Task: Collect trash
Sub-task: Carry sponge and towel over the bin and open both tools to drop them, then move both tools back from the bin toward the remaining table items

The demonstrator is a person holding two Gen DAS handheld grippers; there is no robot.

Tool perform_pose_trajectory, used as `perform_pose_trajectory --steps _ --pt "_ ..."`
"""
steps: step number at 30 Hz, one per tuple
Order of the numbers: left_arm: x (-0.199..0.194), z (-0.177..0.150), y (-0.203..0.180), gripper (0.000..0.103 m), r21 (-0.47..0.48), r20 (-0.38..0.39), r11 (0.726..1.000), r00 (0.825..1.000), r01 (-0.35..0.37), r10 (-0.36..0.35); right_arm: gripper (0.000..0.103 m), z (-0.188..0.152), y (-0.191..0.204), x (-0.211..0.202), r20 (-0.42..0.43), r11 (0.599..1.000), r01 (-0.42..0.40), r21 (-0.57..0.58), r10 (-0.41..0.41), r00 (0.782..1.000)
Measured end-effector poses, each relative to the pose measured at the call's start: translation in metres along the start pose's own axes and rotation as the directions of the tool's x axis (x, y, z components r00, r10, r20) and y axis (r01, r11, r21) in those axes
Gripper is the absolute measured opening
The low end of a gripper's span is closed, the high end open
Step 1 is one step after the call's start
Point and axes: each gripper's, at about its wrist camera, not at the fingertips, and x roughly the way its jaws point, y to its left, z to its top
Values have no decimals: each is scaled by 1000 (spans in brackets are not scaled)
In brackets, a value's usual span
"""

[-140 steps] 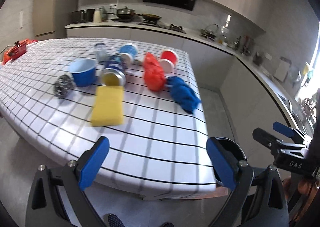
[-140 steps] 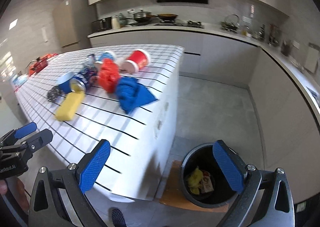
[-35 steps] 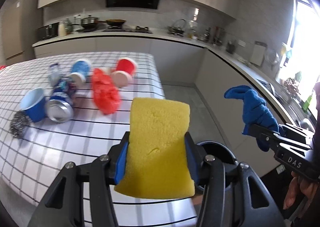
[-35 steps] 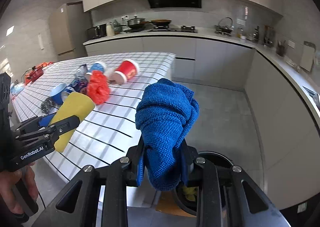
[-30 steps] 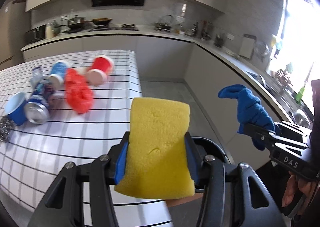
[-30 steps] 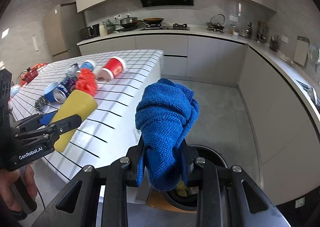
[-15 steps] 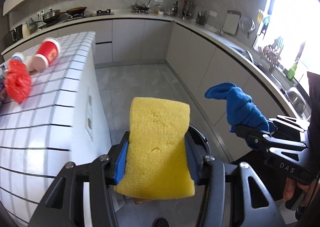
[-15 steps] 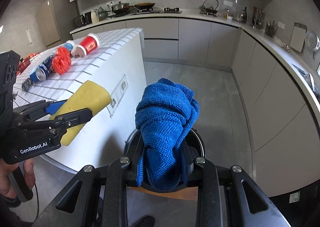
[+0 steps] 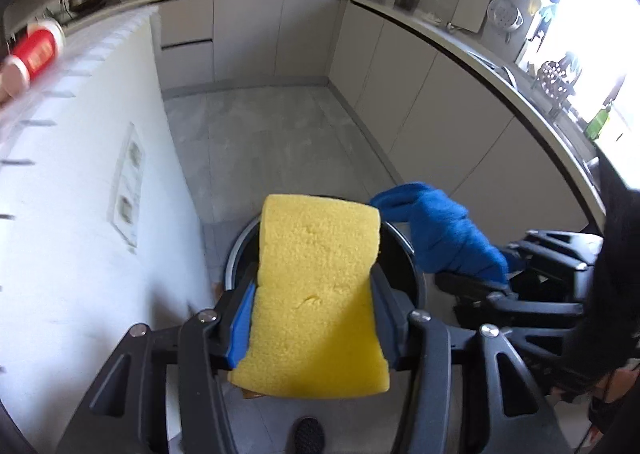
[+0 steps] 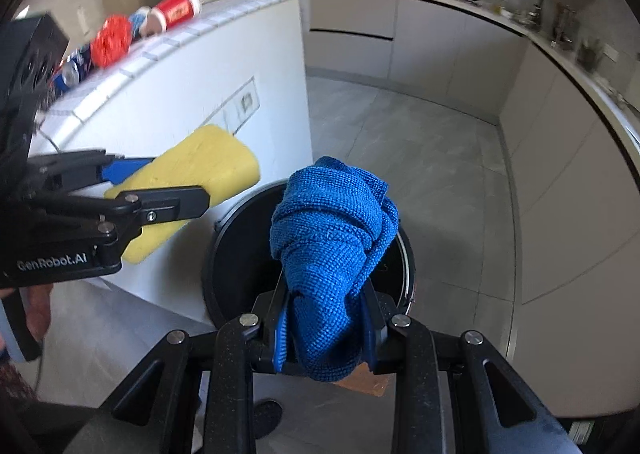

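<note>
Yellow sponge (image 9: pixel 316 294) clamped between the blue pads of the left tongs (image 9: pixel 314 318), jaws closed on its sides, most of it sticking out ahead. Blue cloth (image 10: pixel 334 250) bunched in the right tongs (image 10: pixel 326 328), jaws pressed tight on its lower part, upper folds bulging above. Black bin (image 10: pixel 230 254) on the floor directly beyond and below both tongs; its rim shows around each load. From the right wrist view the left tongs (image 10: pixel 160 190) sit to the left, sponge tip (image 10: pixel 212 162) over the bin's left edge. White tabletop (image 10: pixel 192 34) stands left of both tongs, well apart from the bin mouth, carrying a red cup (image 10: pixel 176 10), red wad (image 10: pixel 112 38) and can (image 10: pixel 72 72).
</note>
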Motion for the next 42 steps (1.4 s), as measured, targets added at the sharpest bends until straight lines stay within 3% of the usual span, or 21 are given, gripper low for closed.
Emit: perform_pose_trajectory --steps 1,2,3,4,7,11,21,42 --pt "8 -1 3 64 -21 -7 1000 1000 9 -9 37 -1 -1 7 -7 1000 -5 -15 5 1000" --pt "17 -2 7 83 -43 -21 999 1000 -6 5 65 -4 -3 19 -12 999 -9 -43 9 1000" --pt "29 -6 15 90 -81 -43 996 999 -35 32 86 -7 -6 33 -24 998 6 -64 -8 1000" --pt "36 -10 20 90 -105 -58 993 997 -53 47 103 -12 -10 49 -57 996 52 -75 -56 997" --pt "48 -23 29 90 -138 -107 984 989 -112 98 103 -22 -25 76 -118 996 75 -54 -81 990" --pt "49 -36 24 90 -119 -125 981 983 -151 136 103 -23 -37 76 -109 994 108 27 -104 989" --pt "36 -41 15 90 -99 -129 982 981 -161 147 103 -14 -26 73 -101 990 127 69 -119 988" --pt "-48 -18 13 90 -65 -3 989 991 -130 130 103 4 7 -18 38 976 191 106 -196 980"
